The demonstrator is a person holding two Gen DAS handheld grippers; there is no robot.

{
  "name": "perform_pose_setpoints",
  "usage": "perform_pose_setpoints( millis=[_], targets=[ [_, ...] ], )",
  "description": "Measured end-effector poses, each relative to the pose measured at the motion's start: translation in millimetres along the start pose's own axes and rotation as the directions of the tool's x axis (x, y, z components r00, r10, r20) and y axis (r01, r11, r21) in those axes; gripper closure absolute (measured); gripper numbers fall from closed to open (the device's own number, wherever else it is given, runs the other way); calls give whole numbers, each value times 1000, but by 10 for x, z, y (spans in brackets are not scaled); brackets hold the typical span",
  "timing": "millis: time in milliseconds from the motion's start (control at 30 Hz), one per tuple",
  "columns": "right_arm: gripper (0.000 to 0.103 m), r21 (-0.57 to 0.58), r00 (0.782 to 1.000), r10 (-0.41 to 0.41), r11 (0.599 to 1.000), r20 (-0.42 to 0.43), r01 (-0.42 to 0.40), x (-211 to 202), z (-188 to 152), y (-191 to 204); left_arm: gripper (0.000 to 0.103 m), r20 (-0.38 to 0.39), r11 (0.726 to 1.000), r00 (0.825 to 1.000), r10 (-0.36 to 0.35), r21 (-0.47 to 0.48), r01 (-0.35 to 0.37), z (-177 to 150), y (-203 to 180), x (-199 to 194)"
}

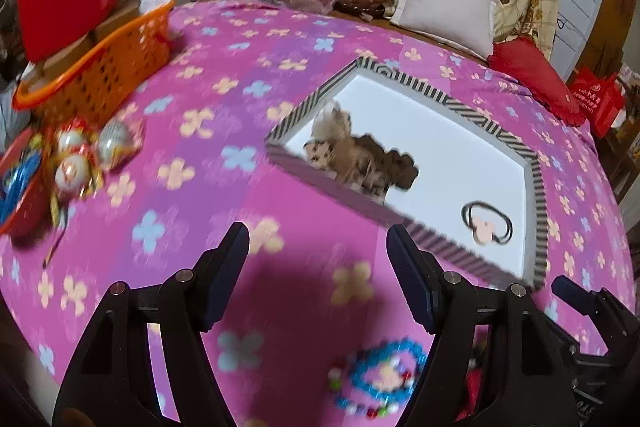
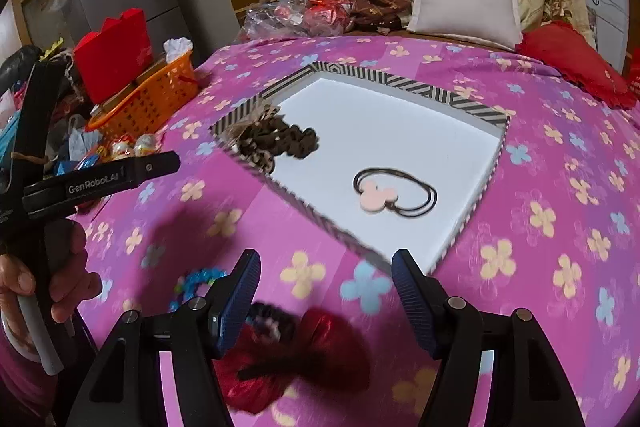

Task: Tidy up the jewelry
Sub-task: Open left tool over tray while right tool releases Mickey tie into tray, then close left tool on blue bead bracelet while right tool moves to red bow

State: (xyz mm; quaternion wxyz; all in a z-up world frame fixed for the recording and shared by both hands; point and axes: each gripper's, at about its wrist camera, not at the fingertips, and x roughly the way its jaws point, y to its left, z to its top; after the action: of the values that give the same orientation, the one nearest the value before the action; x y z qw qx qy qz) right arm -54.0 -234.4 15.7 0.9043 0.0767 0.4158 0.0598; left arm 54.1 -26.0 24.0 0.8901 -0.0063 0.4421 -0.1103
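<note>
the right gripper (image 2: 326,301) hovers with its jaws wide and empty over the near edge of the bed (image 2: 540,155). directly below and just short of its fingertips lies a red bow (image 2: 320,355), long axis running left to right across the gripper's line; a dark beaded piece (image 2: 272,323) touches the bow's far left side. the left gripper (image 1: 318,273) is also wide and holds nothing. a blue bead bracelet (image 1: 380,375) lies on the bed just under it, toward its right finger. so the bow is nearer the right gripper and the bracelet nearer the left.

beyond both, near the middle of the bed, sits a striped tray (image 2: 472,107) with a white floor. in its far left corner is a brown scrunchie heap (image 2: 280,143); nearer the right wall lies a hair tie (image 2: 396,195) with a pink charm, well apart from the heap. the tray's middle and far right look free, which i judge leaves room for the bow.
</note>
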Motion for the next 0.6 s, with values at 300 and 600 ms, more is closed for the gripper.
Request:
perform_pose_setpoints(
  millis=[300,600],
  targets=[
    [37,-47,999,-5,999,-54,3,-121,-414,126,31,-62,997,998,7,-76,-12,-452,320,-38],
    [37,-44,997,-8,999,-81,4,-146,-603,134,31,-93,1000,996,-7,-24,4,-649,243,0]
  ],
)
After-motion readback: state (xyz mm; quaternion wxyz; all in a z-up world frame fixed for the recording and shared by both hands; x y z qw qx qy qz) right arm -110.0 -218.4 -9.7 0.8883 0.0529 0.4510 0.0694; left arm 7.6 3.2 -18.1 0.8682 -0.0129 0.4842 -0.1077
